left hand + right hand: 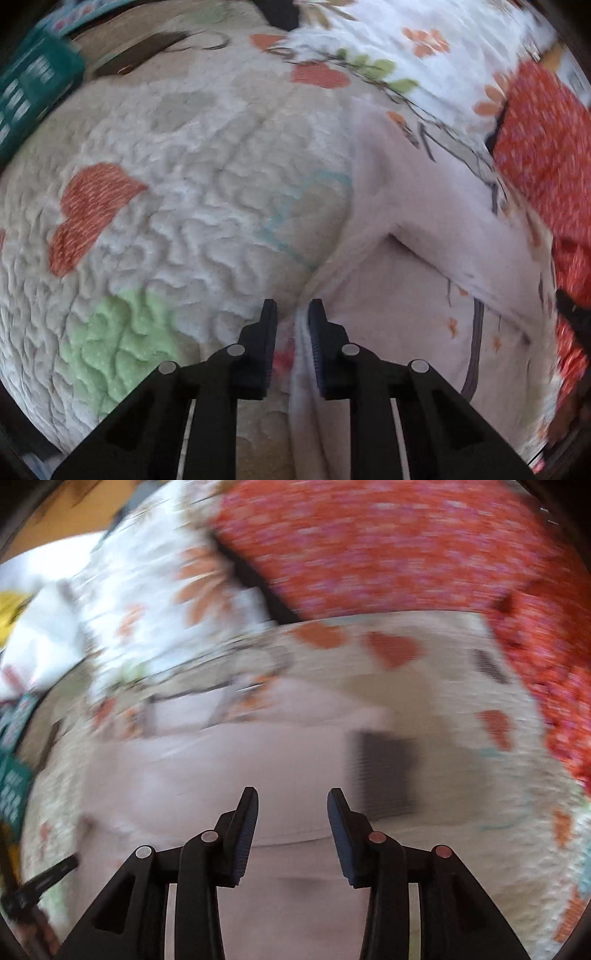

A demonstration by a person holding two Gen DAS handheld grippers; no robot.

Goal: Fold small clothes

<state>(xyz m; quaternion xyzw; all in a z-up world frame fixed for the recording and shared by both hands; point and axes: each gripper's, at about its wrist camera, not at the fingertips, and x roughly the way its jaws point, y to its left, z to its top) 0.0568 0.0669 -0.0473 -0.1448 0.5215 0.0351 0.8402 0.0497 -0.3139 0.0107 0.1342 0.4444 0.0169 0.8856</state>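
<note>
1. The left gripper (292, 310) pointed down at a quilted bedspread (192, 177) printed with orange hearts and a green patch.
2. Its jaws were closed on a fold of pale pink garment (399, 295), the bunched fabric edge pinched between the two black fingers (267, 343).
3. The garment spread away to the right of the gripper, with one sleeve-like part lying across it and a dark grey trim line near its lower right side.
4. A red patterned cloth (543, 147) lay at the right edge, beyond the garment.
5. A teal basket (33, 88) showed blurred at the upper left.
6. A white floral fabric (406, 48) lay at the top.
</note>
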